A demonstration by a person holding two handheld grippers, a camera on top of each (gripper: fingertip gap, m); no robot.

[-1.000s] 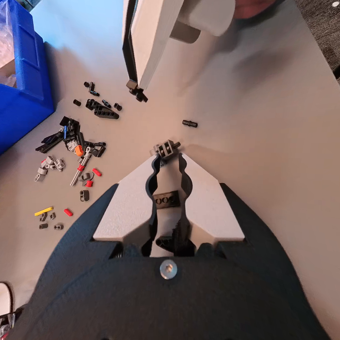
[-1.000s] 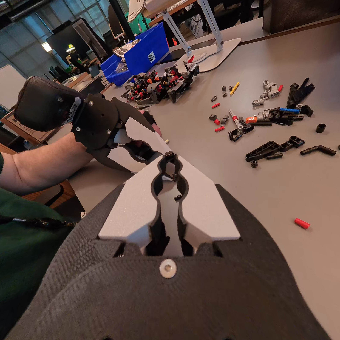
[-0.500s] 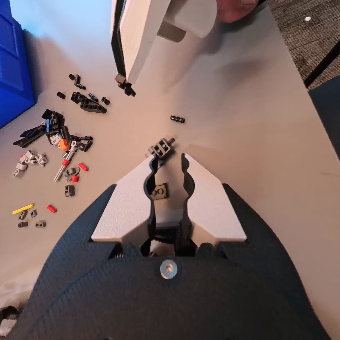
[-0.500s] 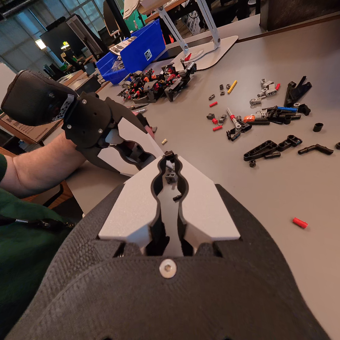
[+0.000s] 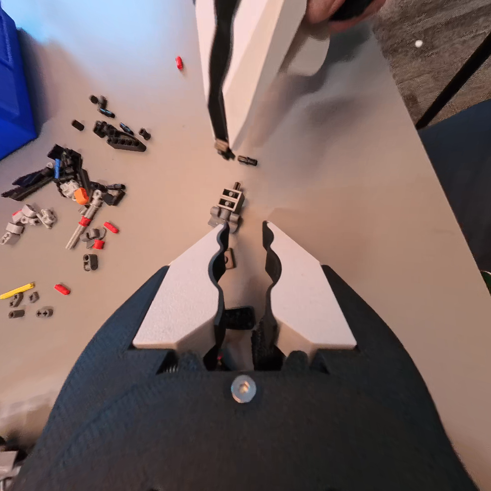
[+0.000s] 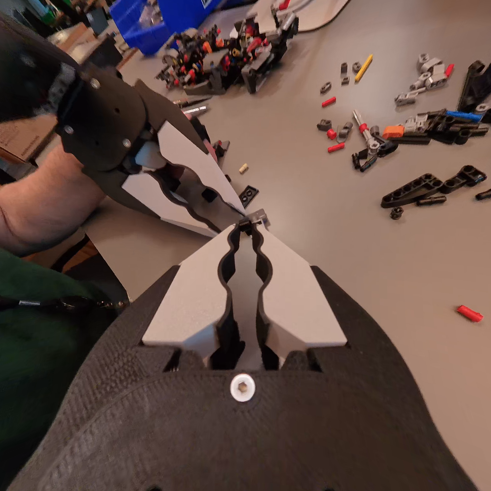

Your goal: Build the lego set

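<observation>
Grey table (image 5: 332,212), two grippers, scattered pieces

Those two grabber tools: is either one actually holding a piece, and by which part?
The right gripper pinches a small black piece at its very tips; which part it grips is hidden. The left gripper is open and holds nothing; a grey assembly lies just ahead.

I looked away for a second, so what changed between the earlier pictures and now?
The left gripper opened wider, with the grey assembly lying on the table just past its fingers. The right gripper came down toward that assembly, still shut on a small black piece, now near the loose black pin. The scattered parts at left stayed put.
</observation>
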